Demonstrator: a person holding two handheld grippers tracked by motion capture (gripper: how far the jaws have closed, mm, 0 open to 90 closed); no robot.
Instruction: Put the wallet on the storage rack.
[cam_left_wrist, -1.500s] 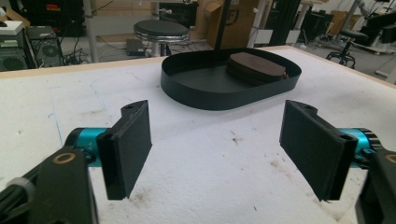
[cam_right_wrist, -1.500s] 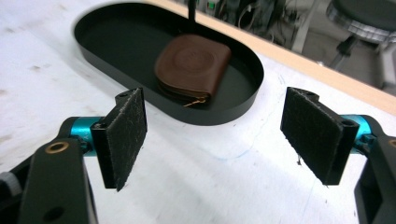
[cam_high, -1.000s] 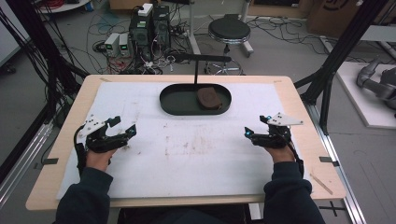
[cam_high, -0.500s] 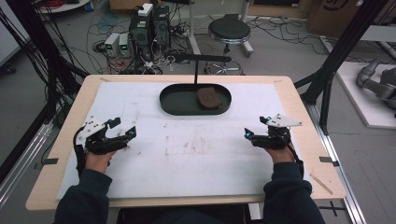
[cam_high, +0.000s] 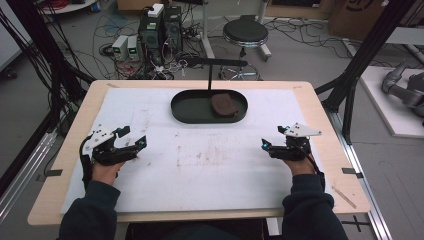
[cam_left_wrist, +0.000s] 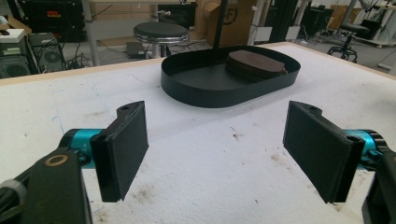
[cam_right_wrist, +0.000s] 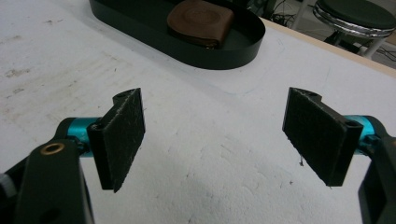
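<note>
A black oval tray (cam_high: 190, 112) stands at the far middle of the white table, with a brown leather pouch (cam_high: 224, 104) lying in its right half. My left gripper (cam_high: 133, 138) rests at the table's left, open and empty, jaws pointed toward the tray (cam_left_wrist: 205, 88); the pouch (cam_left_wrist: 254, 64) lies beyond them. My right gripper (cam_high: 272, 140) rests at the table's right, open, nothing between its pads. Its view has the tray (cam_right_wrist: 140, 23) and pouch (cam_right_wrist: 201, 21) ahead at upper left.
A thin black post with a crossbar (cam_high: 209, 64) rises behind the tray. The white mat (cam_high: 210, 160) between the grippers is stained and bare. A stool (cam_high: 245, 32), computer boxes and cables sit on the floor beyond the far edge.
</note>
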